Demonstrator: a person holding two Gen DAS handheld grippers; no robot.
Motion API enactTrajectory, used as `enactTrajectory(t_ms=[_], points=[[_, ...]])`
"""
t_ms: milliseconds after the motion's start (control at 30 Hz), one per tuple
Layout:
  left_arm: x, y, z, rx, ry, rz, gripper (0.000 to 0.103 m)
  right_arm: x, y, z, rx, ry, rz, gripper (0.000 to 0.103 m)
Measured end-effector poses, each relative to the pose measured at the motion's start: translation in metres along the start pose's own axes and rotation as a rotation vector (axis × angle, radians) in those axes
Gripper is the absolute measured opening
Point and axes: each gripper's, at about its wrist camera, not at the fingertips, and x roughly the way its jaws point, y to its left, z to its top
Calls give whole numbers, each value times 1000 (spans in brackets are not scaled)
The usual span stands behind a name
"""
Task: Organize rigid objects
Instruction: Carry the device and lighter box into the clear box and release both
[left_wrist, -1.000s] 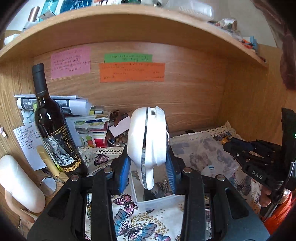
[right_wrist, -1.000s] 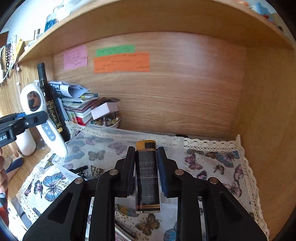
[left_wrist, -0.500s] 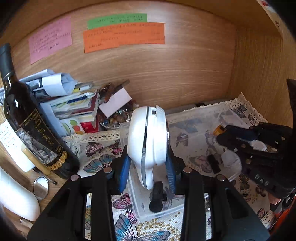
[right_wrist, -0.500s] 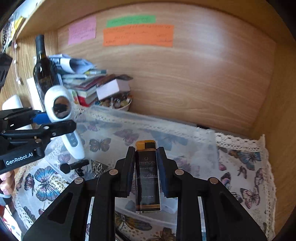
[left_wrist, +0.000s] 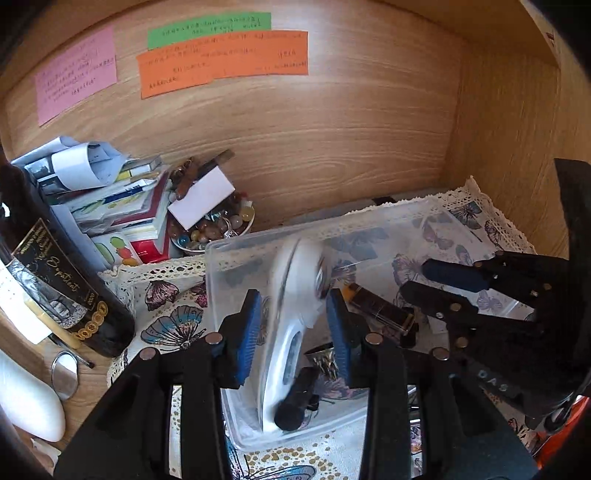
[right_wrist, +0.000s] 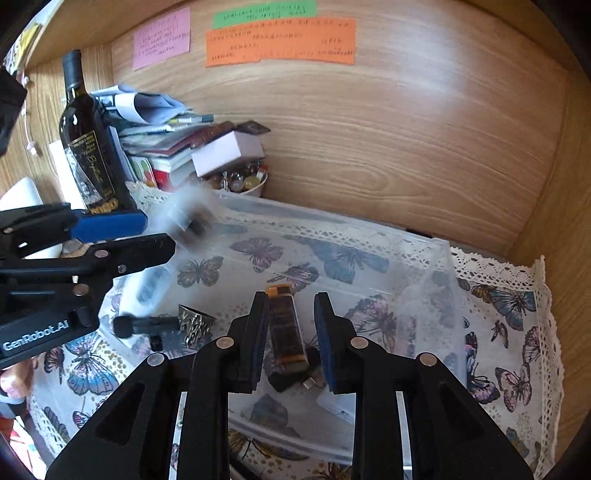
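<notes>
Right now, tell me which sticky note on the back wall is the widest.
The orange note: it stretches farther across than the green note above it or the pink note.

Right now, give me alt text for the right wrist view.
The right gripper, jaws opening, straddles a dark gold-capped box lying in a clear plastic bin on a butterfly cloth. The left gripper reaches in from the left, a blurred white device at its tips.

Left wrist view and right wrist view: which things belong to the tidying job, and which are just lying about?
Belong to the job: white handheld device, dark box, black-handled tool, clear bin.

Just lying about: wine bottle, stack of books, bowl of beads, coloured notes on the wall.
</notes>
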Motion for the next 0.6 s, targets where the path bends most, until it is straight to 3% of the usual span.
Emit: enactTrajectory(t_ms=[267,600], points=[[-28,0,-3,-10,-48,-11,39,-32,-4,-1,13,-58,-1,32],[-59,-1,-27,-53,-73,-15,73,-71,0,-26,3,-93,-12,49]])
